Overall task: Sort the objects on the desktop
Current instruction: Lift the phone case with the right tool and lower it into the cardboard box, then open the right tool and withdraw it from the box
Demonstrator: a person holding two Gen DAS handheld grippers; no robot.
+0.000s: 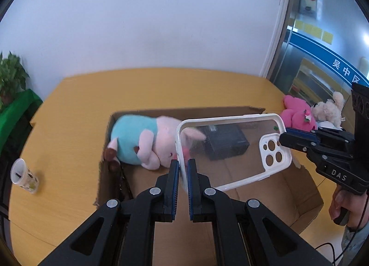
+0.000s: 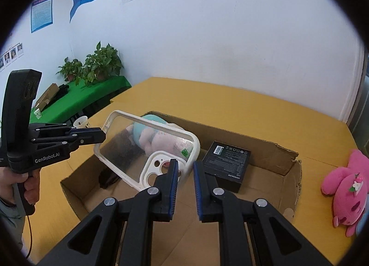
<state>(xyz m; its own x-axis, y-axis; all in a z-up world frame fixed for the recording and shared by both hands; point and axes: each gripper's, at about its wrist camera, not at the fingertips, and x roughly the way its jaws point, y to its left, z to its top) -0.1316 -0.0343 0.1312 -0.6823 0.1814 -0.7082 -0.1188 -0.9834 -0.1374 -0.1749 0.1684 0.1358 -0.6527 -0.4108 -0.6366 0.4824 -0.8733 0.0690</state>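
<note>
A clear phone case with a white rim hangs over an open cardboard box. My left gripper is shut on the case's bottom end. My right gripper is slightly open at the case's camera end, its fingers straddling the rim. Inside the box lie a pink pig plush in a teal shirt and a black box.
A pink plush and a cream plush lie on the yellow table right of the box. A clear plastic cup lies to the left. Potted plants stand on a green side table.
</note>
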